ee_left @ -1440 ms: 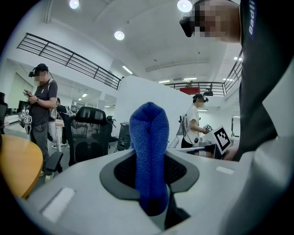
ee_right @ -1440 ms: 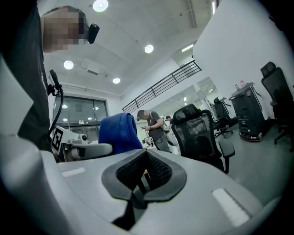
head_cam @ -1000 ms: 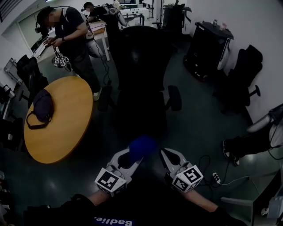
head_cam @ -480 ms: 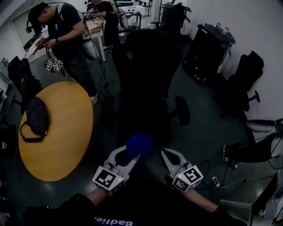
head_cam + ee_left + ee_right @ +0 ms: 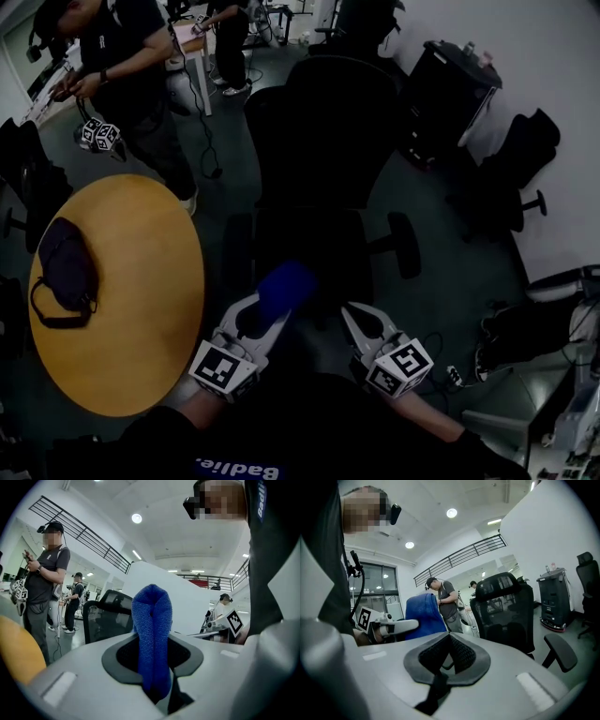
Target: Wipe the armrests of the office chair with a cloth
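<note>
Looked like just the approach: left gripper (image 5: 270,317) had its fingers pinched on the blue cloth (image 5: 286,284) short of the office chair (image 5: 323,159), right gripper (image 5: 360,324) had its fingers closed on nothing, so I'd guess the cloth needed pressing onto an armrest (image 5: 237,246) next.

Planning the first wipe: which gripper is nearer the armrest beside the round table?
Left. Left gripper, holding the cloth, is just short of that armrest; right gripper sits nearer the other.

Dark floor (image 5: 441,253); white wall (image 5: 562,84) at right. Round wooden table (image 5: 141,314) at left carries a dark bag (image 5: 61,265). Black cabinet (image 5: 448,94) stands against the wall, spare chair (image 5: 511,178) near it. Round ceiling lights (image 5: 136,518) are on.
</note>
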A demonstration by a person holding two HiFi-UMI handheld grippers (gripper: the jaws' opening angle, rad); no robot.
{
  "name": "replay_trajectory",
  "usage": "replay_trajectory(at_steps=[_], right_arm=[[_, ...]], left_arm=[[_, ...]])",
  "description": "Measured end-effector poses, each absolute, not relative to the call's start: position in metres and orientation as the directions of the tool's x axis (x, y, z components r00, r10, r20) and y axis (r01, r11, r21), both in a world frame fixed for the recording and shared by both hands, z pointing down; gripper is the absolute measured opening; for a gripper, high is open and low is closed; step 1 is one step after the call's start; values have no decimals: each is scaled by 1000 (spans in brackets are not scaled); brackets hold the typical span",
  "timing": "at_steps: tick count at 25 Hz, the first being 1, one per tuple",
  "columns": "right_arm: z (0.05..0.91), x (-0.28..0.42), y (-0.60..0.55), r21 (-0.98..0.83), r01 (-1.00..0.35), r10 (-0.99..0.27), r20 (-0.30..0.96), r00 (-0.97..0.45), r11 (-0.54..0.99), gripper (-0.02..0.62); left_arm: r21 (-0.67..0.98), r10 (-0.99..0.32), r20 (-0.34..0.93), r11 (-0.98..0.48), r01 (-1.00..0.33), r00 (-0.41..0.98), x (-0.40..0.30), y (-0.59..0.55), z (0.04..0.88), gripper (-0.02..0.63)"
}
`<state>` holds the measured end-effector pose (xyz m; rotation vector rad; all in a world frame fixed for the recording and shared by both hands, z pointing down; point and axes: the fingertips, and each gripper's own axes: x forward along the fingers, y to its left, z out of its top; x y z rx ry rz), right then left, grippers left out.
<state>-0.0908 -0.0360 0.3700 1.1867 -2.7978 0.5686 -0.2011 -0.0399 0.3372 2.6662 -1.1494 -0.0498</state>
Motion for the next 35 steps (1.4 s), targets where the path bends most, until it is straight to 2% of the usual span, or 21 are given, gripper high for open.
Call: replay_trajectory(at_steps=[7,14,25,35], right_arm=[[368,-117,-59,-291,-722,-698,202,-688,628,5],[379,-141,-75,-294,-698,-665,220,-714,652,5],[415,-174,-109,-336,-586,-530,250,-810,737,5],[464,-210,-119,-381,-526,-424,323,-846,760,5]], left_arm=[[219,-733,56,-653,-725,677,-240,-77,342,132],[161,-789,92,-590,-791,607,-283,-116,353,132],[52,-865,186,-464,-884,465,-331,-195,395,132],[34,-840,311,-458,-888,445,-355,-250,470,132]])
